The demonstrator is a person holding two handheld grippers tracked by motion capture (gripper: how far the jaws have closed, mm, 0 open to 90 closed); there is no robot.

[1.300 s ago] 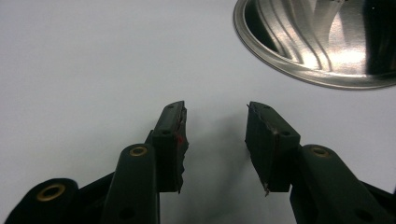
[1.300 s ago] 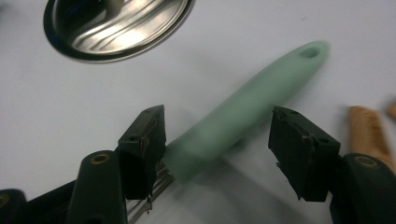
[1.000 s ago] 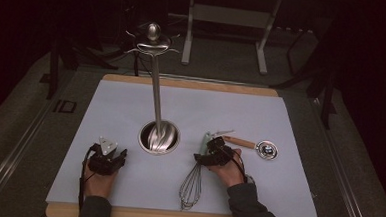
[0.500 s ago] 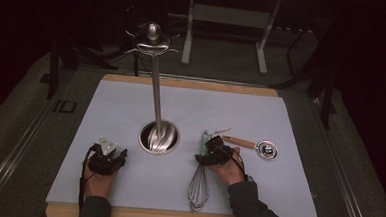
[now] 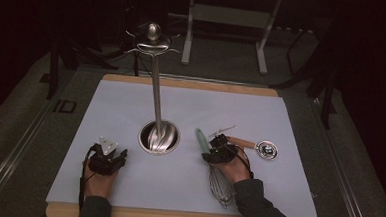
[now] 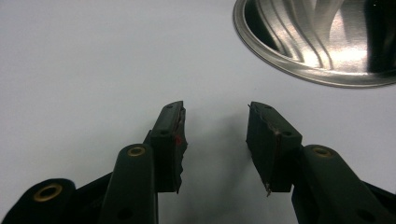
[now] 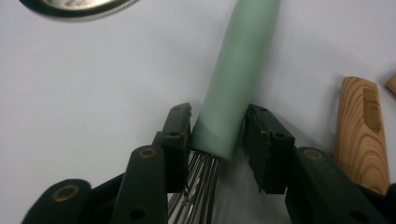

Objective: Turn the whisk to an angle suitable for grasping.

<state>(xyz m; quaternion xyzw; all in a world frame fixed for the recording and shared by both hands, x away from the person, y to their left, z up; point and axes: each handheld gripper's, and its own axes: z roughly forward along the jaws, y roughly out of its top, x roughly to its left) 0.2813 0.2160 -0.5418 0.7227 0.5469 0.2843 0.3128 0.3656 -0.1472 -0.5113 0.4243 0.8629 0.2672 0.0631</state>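
A whisk lies on the pale mat, its green handle (image 5: 201,139) pointing away from me and its wire head (image 5: 220,186) toward me. My right gripper (image 5: 208,150) straddles the handle where it meets the wires. Its jaws have just been closing, and in the right gripper view both pads press the sides of the green handle (image 7: 233,79), with the right gripper (image 7: 217,122) shut on it. My left gripper (image 5: 114,153) rests on the mat at the near left. In its own view the left gripper (image 6: 215,119) stands open on bare mat.
A utensil stand has a round steel base (image 5: 142,136) at mid-mat and a tall pole (image 5: 156,96) with hooks on top; the base rim (image 6: 303,70) is close ahead of the left gripper. A wooden-handled tool (image 5: 242,142) with a round metal end (image 5: 268,149) lies right of the whisk.
The right gripper's jaws have closed in on the whisk handle, and the whisk has shifted slightly right, its green handle now poking out beyond the gripper. The left gripper has stayed put.
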